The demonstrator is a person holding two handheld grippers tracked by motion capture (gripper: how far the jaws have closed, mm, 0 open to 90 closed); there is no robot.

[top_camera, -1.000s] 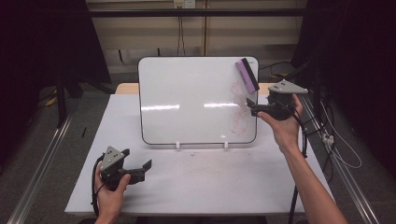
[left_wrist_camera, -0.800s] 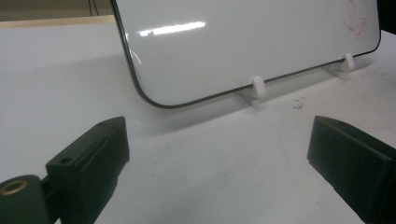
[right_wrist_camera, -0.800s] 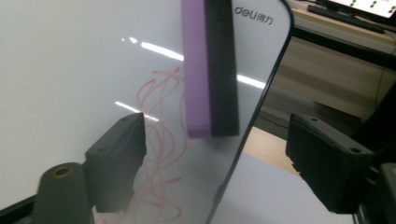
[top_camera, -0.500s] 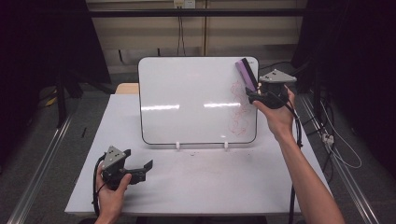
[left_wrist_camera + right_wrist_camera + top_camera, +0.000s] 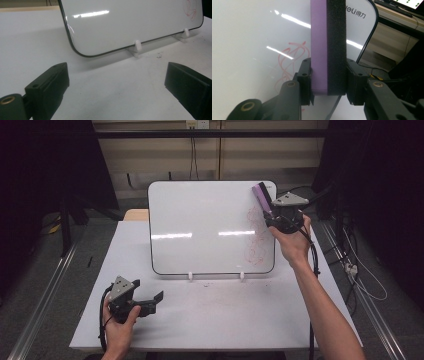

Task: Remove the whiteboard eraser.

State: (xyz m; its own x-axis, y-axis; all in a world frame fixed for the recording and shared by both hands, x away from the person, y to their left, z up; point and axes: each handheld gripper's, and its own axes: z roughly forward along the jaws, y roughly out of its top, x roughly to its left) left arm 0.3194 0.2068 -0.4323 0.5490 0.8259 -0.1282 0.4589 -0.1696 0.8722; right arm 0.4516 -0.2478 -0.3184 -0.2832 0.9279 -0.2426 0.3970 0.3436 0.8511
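Two jaws of the right gripper (image 5: 327, 82) having just closed, now clamping the purple eraser (image 5: 327, 45) at the whiteboard's (image 5: 200, 220) top right corner above the red scribble (image 5: 256, 237), ready for wiping, left gripper (image 5: 150, 302) idling open below the whiteboard.

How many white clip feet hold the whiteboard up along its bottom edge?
2: one foot left of centre under the whiteboard, the other foot toward its right. None appears hidden.

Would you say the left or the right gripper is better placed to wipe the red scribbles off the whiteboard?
Right. The right gripper has just closed on the purple eraser at the whiteboard, beside the red scribbles. The left gripper rests open and empty, low on the table.
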